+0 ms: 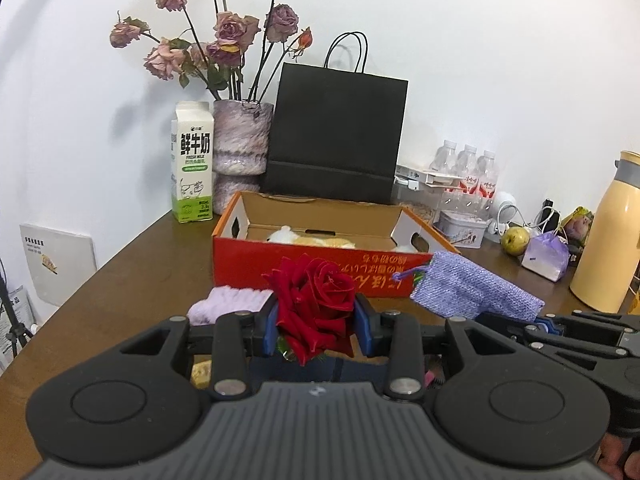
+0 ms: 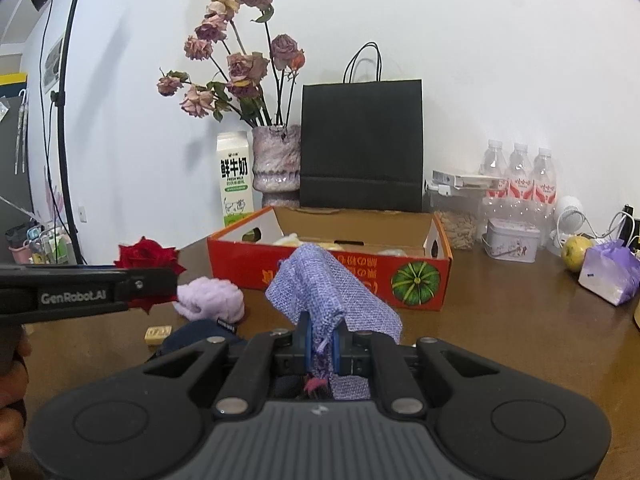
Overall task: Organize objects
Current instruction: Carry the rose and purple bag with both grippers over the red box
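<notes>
My left gripper (image 1: 316, 326) is shut on a red rose (image 1: 316, 300) and holds it above the brown table, in front of the open red cardboard box (image 1: 256, 264). The rose also shows at the left of the right wrist view (image 2: 148, 258). My right gripper (image 2: 322, 344) is shut on a purple woven pouch (image 2: 324, 288) and holds it up before the box (image 2: 360, 276). The pouch shows at the right of the left wrist view (image 1: 472, 290). A lilac fluffy item (image 2: 212, 300) lies on the table between the grippers.
Behind the box stand a milk carton (image 1: 192, 164), a vase of dried roses (image 1: 240, 140) and a black paper bag (image 1: 336, 136). Water bottles (image 2: 520, 176), a tin (image 2: 510, 240), a pear (image 2: 574, 252) and a purple bag (image 2: 610, 272) sit right. A yellow flask (image 1: 608, 232) stands far right.
</notes>
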The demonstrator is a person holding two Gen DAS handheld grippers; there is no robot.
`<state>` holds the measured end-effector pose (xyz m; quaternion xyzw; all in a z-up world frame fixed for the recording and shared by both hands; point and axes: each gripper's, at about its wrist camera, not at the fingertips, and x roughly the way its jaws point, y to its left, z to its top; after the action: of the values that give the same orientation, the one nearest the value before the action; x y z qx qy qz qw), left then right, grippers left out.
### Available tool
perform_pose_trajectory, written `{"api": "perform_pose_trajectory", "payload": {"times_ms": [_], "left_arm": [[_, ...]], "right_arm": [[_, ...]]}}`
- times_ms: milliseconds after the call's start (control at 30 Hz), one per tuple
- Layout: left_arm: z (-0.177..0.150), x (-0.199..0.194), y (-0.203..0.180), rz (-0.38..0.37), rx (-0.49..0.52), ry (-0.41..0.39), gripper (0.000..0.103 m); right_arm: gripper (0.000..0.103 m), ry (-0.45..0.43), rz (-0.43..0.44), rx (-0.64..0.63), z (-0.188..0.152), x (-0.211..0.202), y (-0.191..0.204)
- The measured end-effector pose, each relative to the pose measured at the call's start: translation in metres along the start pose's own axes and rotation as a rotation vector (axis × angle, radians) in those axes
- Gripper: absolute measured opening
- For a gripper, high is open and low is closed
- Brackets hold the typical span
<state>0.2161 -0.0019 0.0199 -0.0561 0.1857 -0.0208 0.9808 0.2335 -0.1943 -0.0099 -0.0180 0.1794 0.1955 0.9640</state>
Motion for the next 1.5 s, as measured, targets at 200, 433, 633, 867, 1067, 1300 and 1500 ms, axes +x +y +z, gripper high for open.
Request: {"api": "perform_pose_trajectory", "payload": {"times_ms": [200, 433, 633, 867, 1067, 1300, 1500], "left_arm": [[0.017, 0.015, -0.007, -0.003, 0.000, -0.012, 0.038], [0.035, 0.034, -0.012, -0.004, 0.000, -0.032, 0.038], [0.052, 0.048, -0.013, 0.000, -0.003, -0.057, 0.038], [0.071, 0.062, -0.014, 0.008, -0.024, -0.099, 0.038], [0.080, 0.084, -0.014, 0.009, -0.042, -0.113, 0.038], [0.091, 0.113, -0.007, 0.009, -0.063, -0.096, 0.038], [0.098, 0.139, -0.001, 0.015, -0.070, -0.076, 0.038]], "right_arm": [[0.009, -0.014, 0.004, -0.014, 0.012, 0.012, -0.001], [0.009, -0.023, 0.002, -0.027, 0.026, 0.029, -0.002], [0.009, -0.041, -0.003, -0.043, 0.041, 0.043, -0.002], [0.009, -0.071, -0.011, -0.038, 0.060, 0.061, -0.003], [0.009, -0.087, -0.002, -0.013, 0.074, 0.082, -0.010], [0.009, -0.080, -0.002, -0.009, 0.085, 0.110, -0.020], [0.009, -0.084, 0.004, -0.014, 0.094, 0.131, -0.022]]}}
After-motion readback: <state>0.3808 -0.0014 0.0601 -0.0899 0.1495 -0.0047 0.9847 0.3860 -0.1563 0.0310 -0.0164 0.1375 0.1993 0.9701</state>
